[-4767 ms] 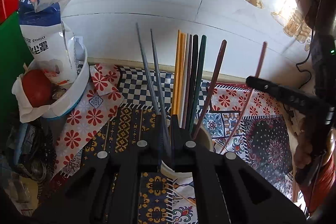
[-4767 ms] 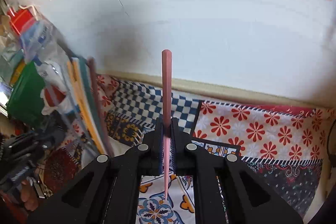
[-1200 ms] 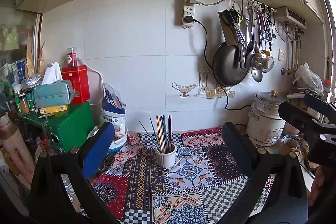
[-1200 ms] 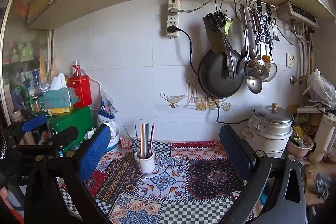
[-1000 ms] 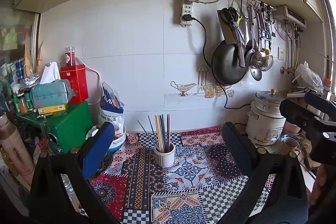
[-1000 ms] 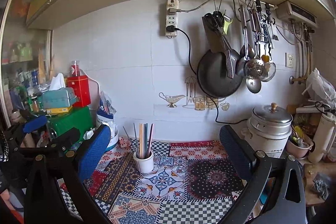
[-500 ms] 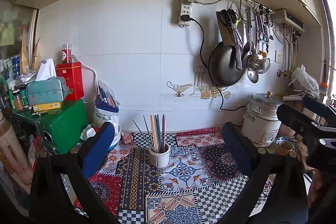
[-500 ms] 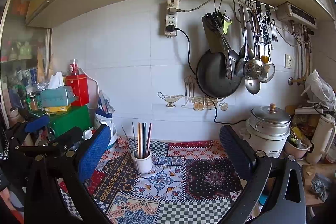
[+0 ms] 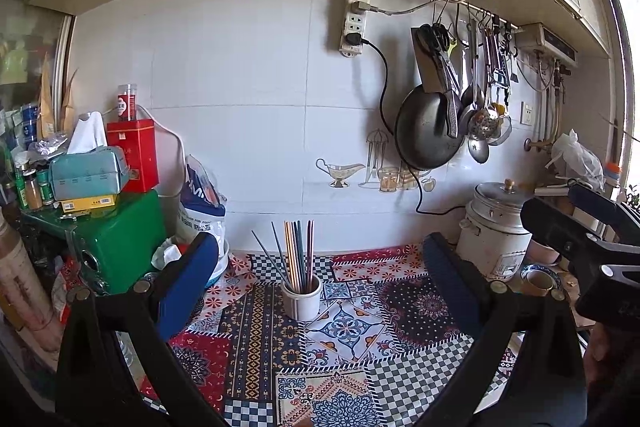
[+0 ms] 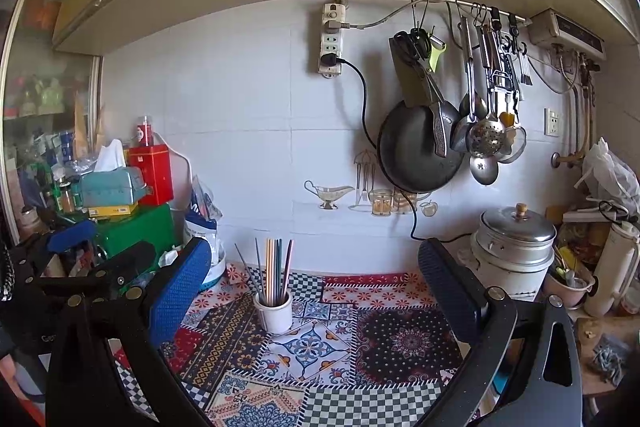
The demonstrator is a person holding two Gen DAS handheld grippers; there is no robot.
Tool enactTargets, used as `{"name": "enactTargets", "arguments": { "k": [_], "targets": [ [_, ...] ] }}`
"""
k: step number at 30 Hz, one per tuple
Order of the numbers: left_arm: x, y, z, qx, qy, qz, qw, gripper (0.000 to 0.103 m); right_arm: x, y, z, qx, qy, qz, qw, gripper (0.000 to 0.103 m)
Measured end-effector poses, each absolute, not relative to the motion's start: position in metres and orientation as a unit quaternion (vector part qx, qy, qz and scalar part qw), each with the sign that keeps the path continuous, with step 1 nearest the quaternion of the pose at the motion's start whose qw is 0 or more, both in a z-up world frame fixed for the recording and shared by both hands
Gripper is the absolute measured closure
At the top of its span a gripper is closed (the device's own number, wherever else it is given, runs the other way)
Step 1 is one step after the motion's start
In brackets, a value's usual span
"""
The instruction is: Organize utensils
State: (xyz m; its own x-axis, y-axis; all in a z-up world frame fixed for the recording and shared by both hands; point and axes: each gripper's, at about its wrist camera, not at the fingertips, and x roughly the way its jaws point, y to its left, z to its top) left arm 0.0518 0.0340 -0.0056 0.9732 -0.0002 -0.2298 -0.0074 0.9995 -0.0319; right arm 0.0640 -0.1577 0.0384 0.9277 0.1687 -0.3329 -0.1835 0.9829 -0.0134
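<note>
A white ceramic cup (image 9: 302,297) stands on the patterned counter cloth (image 9: 348,331) and holds several coloured chopsticks (image 9: 298,254) upright. It also shows in the right wrist view (image 10: 276,311) with the chopsticks (image 10: 274,269). My left gripper (image 9: 320,283) is open and empty, well back from the cup. My right gripper (image 10: 314,287) is open and empty, also held back. The right gripper shows at the right edge of the left wrist view (image 9: 580,235), and the left gripper at the left of the right wrist view (image 10: 92,267).
A green box (image 9: 120,227) with a tissue box and red tin stands at the left, with a food bag (image 9: 202,207) and bowl beside it. A rice cooker (image 9: 496,227) stands at the right. A pan (image 9: 424,123) and utensils hang on the tiled wall.
Both grippers let go of chopsticks and pulled far back from the cup over the last seconds. In the last second both views drift slightly; the cup sits a little more to the left.
</note>
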Motion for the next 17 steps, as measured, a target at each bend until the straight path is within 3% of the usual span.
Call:
{"name": "enactTargets", "arguments": {
  "k": [17],
  "targets": [
    [0.058, 0.046, -0.009, -0.013, 0.121, -0.005, 0.993, 0.001, 0.069, -0.146, 0.033, -0.017, 0.177, 0.084, 0.981, 0.0]
  ]
}}
